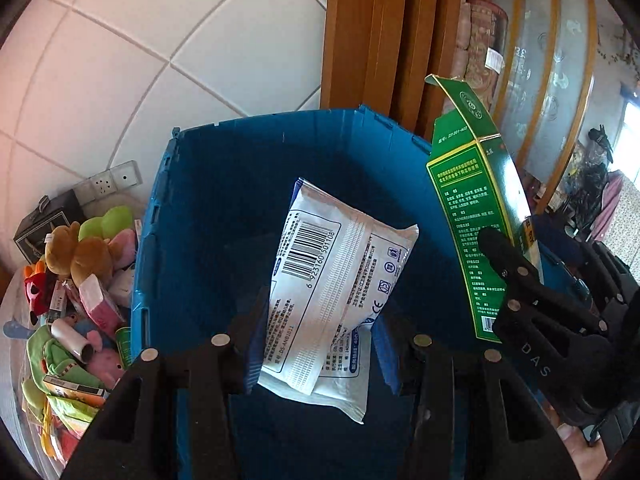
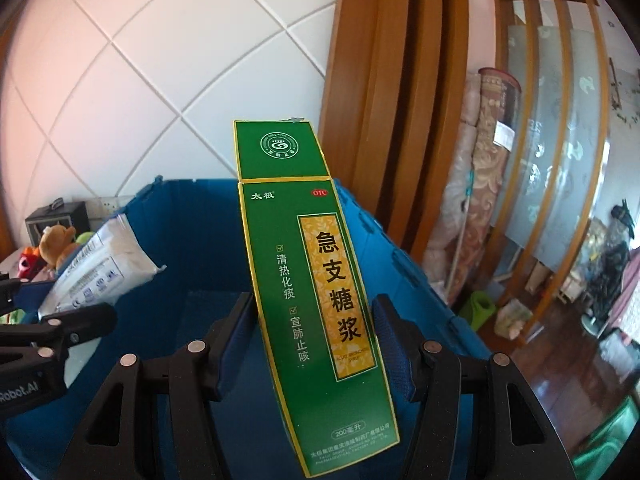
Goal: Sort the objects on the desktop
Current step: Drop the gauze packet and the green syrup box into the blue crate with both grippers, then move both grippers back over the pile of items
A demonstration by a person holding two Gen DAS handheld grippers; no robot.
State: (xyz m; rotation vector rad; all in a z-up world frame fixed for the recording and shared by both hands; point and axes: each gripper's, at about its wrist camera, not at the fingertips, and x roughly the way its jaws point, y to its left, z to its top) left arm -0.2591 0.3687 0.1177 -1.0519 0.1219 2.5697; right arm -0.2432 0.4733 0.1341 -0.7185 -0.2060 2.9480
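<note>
Green carton [image 2: 316, 300] clamped in right gripper [image 2: 316, 344], light, crushable, above blue crate [image 1: 192, 208] | soft white pack [image 1: 332, 280] pinched by left gripper [image 1: 320, 340], slippery

The blue crate [image 1: 192, 216] stands open-topped with its dark floor bare, giving clear passage downward inside it, while its left side is hemmed by a heap of plush toys and small boxes [image 1: 84, 280] touching the wall, and wooden door frames [image 1: 380, 40] rise just behind its far rim.
</note>
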